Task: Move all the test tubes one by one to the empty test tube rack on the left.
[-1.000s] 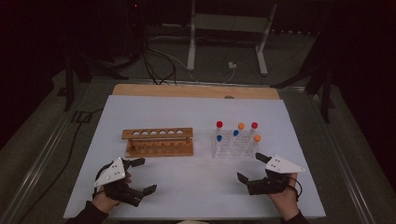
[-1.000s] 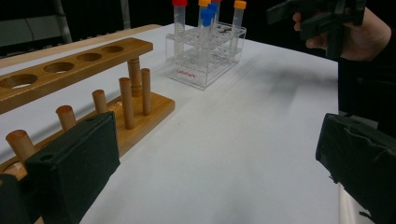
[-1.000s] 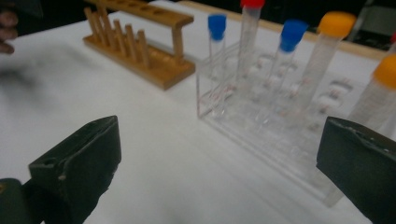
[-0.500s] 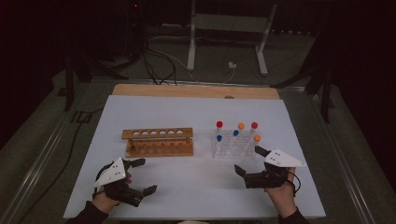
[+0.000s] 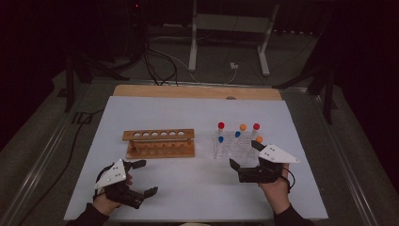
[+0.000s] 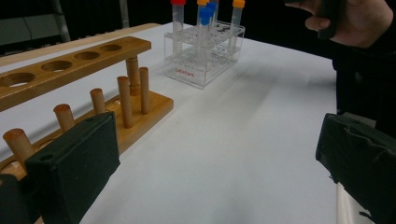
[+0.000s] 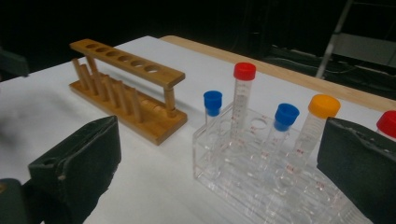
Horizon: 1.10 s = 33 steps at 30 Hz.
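An empty wooden tube rack (image 5: 159, 143) stands left of centre on the white table; it also shows in the left gripper view (image 6: 93, 79) and the right gripper view (image 7: 126, 88). To its right, a clear plastic rack (image 5: 234, 147) holds several capped tubes: a red-capped one (image 7: 243, 74), two blue (image 7: 212, 102) (image 7: 286, 114) and an orange (image 7: 323, 106). My right gripper (image 5: 243, 153) is open just in front of the clear rack, its jaws (image 7: 217, 158) spread wide toward the tubes. Near the front left, my left gripper (image 5: 147, 177) is open and empty, facing the wooden rack (image 6: 215, 154).
The white sheet (image 5: 197, 113) covers the table, with a wooden strip (image 5: 197, 92) along its far edge. Cables and a metal stand (image 5: 226, 42) lie on the dark floor beyond. In the left gripper view, the person's other hand (image 6: 345, 23) appears top right.
My right gripper has moved left and forward, closer to the clear rack. The left gripper has stayed put.
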Each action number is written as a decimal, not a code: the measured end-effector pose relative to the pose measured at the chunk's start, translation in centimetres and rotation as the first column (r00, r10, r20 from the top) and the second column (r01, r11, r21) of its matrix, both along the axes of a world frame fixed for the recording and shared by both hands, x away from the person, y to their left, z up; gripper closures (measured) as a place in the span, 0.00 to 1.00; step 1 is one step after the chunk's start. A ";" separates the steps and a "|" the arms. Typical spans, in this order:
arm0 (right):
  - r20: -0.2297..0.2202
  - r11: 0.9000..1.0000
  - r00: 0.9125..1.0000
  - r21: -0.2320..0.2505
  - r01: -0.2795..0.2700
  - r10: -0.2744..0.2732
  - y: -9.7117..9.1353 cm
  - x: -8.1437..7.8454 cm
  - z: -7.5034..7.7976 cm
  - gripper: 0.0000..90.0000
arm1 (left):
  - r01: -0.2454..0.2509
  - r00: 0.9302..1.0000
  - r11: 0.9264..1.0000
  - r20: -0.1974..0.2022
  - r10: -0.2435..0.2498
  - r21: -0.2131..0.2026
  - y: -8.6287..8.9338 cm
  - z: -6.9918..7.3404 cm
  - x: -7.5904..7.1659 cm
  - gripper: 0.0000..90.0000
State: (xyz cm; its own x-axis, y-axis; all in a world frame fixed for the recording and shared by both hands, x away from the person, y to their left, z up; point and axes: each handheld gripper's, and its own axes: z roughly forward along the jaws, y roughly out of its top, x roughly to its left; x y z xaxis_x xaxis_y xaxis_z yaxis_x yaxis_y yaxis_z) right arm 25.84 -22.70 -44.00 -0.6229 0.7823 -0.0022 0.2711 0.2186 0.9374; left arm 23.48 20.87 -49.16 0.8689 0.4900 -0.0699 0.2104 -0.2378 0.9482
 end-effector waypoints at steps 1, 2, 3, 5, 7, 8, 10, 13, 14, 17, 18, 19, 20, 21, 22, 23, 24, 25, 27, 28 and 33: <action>0.005 1.000 1.000 -0.002 0.005 -0.005 0.2 0.1 0.0 0.00 | 0.000 1.000 1.000 0.000 0.000 -0.004 0.0 0.0 0.0 0.01; 0.006 1.000 1.000 -0.003 0.009 -0.009 0.3 0.2 0.0 0.00 | 0.000 1.000 1.000 -0.001 0.000 -0.005 0.0 0.0 0.0 0.01; 0.005 1.000 1.000 -0.004 0.012 -0.012 0.5 0.2 0.0 0.00 | -0.001 1.000 1.000 -0.001 0.001 -0.005 0.0 0.0 0.0 0.01; 0.003 1.000 1.000 0.000 0.017 -0.017 0.8 0.3 0.0 0.00 | 0.001 1.000 1.000 -0.001 -0.001 0.000 0.0 0.0 0.0 0.01; 0.014 1.000 1.000 0.003 0.024 -0.024 1.1 0.4 0.1 0.00 | 0.001 1.000 1.000 -0.001 -0.001 -0.004 0.0 0.0 0.0 0.01; 0.015 1.000 0.999 0.002 0.029 -0.029 1.4 0.6 0.0 0.00 | 0.001 1.000 1.000 -0.002 -0.001 -0.006 0.0 0.0 0.0 0.01; 0.008 0.999 0.999 0.010 0.049 -0.049 1.8 0.7 0.0 0.00 | 0.001 1.000 1.000 -0.003 -0.001 -0.003 0.0 0.0 0.0 0.01; 0.006 0.997 0.997 0.022 0.073 -0.074 2.5 1.0 -0.2 0.00 | 0.002 1.000 1.000 -0.002 -0.002 -0.009 0.0 0.0 0.0 0.01; -0.002 0.997 0.997 0.031 0.076 -0.076 2.7 1.1 -0.3 0.00 | 0.002 1.000 1.000 -0.002 -0.002 -0.009 0.0 0.0 0.0 0.01; -0.005 0.996 0.996 0.034 0.086 -0.086 3.1 1.2 -0.4 0.00 | 0.003 1.000 1.000 -0.001 -0.003 -0.006 0.0 0.0 0.0 0.01; -0.014 0.995 0.996 0.034 0.090 -0.089 3.5 1.4 -0.6 0.00 | 0.003 1.000 1.000 -0.003 -0.003 -0.011 0.0 0.0 0.0 0.01; -0.014 0.995 0.996 0.034 0.090 -0.089 3.5 1.4 -0.6 0.00 | 0.003 1.000 1.000 -0.003 -0.003 -0.011 0.0 0.1 0.0 0.01; -0.024 0.995 0.995 0.034 0.096 -0.095 3.8 1.6 -0.9 0.00 | 0.003 1.000 1.000 -0.002 -0.003 -0.009 0.0 0.0 -0.1 0.01; -0.027 0.995 0.995 0.025 0.094 -0.094 4.0 1.7 -1.0 0.00 | 0.004 1.000 1.000 -0.002 -0.004 -0.004 0.0 0.0 -0.1 0.01; -0.025 0.995 0.995 0.021 0.099 -0.099 4.2 1.8 -1.2 0.00 | 0.006 1.000 1.000 -0.001 -0.006 -0.003 0.0 0.1 -0.1 0.01; -0.028 0.995 0.995 0.015 0.098 -0.098 4.3 1.9 -1.3 0.00 | 0.006 1.000 1.000 -0.001 -0.006 -0.008 0.0 0.1 -0.1 0.01; -0.035 0.995 0.995 0.007 0.097 -0.097 4.5 2.0 -1.4 0.00 | 0.005 1.000 1.000 -0.003 -0.005 -0.009 0.0 0.1 -0.1 0.01; -0.034 0.995 0.994 0.006 0.102 -0.102 4.6 2.1 -1.6 0.00 | 0.005 1.000 1.000 -0.003 -0.005 -0.010 0.0 0.1 -0.1 0.01; -0.032 0.994 0.994 -0.006 0.105 -0.105 4.9 2.2 -1.8 0.02 | 0.007 1.000 1.000 -0.003 -0.007 -0.004 0.0 0.0 -0.1 0.01; -0.032 0.994 0.994 -0.006 0.105 -0.105 4.9 2.2 -1.8 0.02 | 0.008 1.000 1.000 -0.002 -0.008 -0.008 0.0 0.1 -0.1 0.01; -0.021 0.991 0.991 -0.028 0.131 -0.132 5.0 2.5 -2.2 0.17 | 0.010 1.000 1.000 -0.001 -0.010 -0.007 0.0 0.1 -0.1 0.01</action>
